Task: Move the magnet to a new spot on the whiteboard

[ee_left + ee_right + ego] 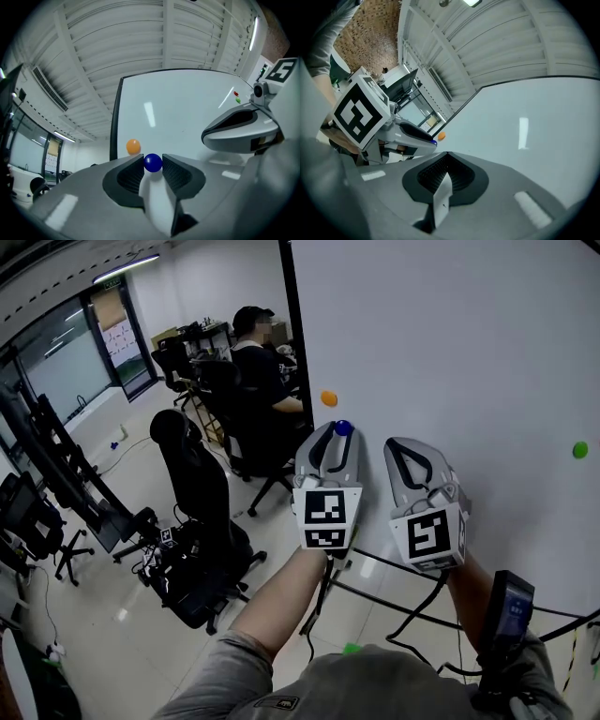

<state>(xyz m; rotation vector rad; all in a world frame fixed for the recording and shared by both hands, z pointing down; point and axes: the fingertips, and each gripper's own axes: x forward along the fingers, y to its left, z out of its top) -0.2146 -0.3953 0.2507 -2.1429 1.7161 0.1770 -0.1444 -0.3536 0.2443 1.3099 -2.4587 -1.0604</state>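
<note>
Blue magnet [343, 427] clamped between left gripper [153, 165] jaws before the whiteboard [450, 352]; right gripper [447, 153] jaws pressed together.

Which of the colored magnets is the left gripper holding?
The blue magnet, pinched in the left gripper; the orange magnet and the green magnet sit free on the whiteboard.

Magnet [153, 162] between jaws of left gripper [338, 434], right gripper [399, 446] beside, whiteboard [469, 352] ahead.

Seated person [257, 367] at rear; black office chair [195, 486] nearer camera.
</note>
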